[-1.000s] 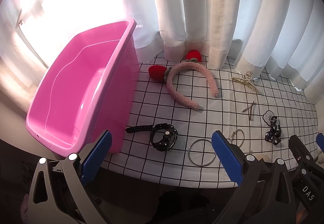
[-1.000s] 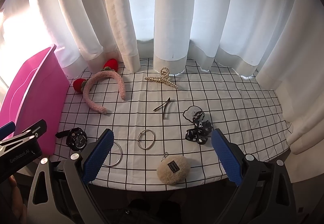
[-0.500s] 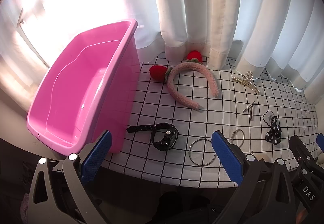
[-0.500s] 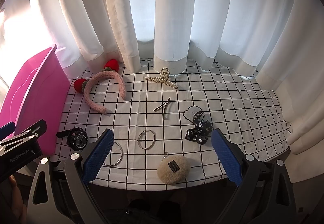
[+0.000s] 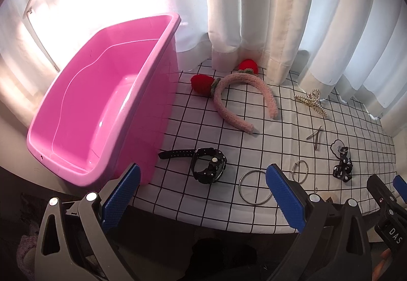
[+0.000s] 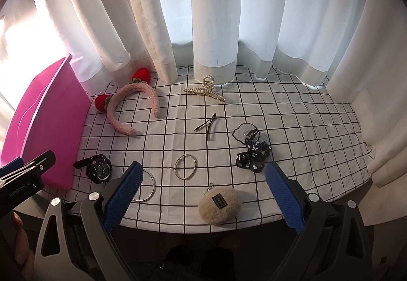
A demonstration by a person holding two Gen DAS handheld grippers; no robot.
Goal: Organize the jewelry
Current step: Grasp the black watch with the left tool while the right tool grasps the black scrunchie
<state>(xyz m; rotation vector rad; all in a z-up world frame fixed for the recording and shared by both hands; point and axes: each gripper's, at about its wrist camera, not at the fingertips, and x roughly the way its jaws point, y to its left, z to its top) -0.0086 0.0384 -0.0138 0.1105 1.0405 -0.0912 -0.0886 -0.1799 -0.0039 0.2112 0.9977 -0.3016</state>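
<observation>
An empty pink bin (image 5: 84, 118) stands at the table's left end; it also shows in the right wrist view (image 6: 45, 123). On the checked cloth lie a black watch (image 5: 207, 165), a pink strawberry headband (image 5: 239, 98), a pearl hair claw (image 5: 311, 101), a large silver bangle (image 5: 254, 187), a thin bracelet (image 6: 185, 163), a metal hair clip (image 6: 207, 124), a black bow (image 6: 253, 153) and a beige fluffy pouch (image 6: 219, 205). My left gripper (image 5: 201, 197) is open and empty, just short of the front edge near the watch. My right gripper (image 6: 201, 198) is open and empty above the pouch.
White curtains (image 6: 216, 14) hang along the back and right of the table. The checked cloth's front edge (image 5: 203, 220) drops off to dark floor. A clear cloud-shaped tag with a ring (image 6: 244, 131) lies by the bow.
The left wrist view has drifted slightly, so the bin and items sit a little lower and to the right. The right view is almost the same. Both grippers stay open.
</observation>
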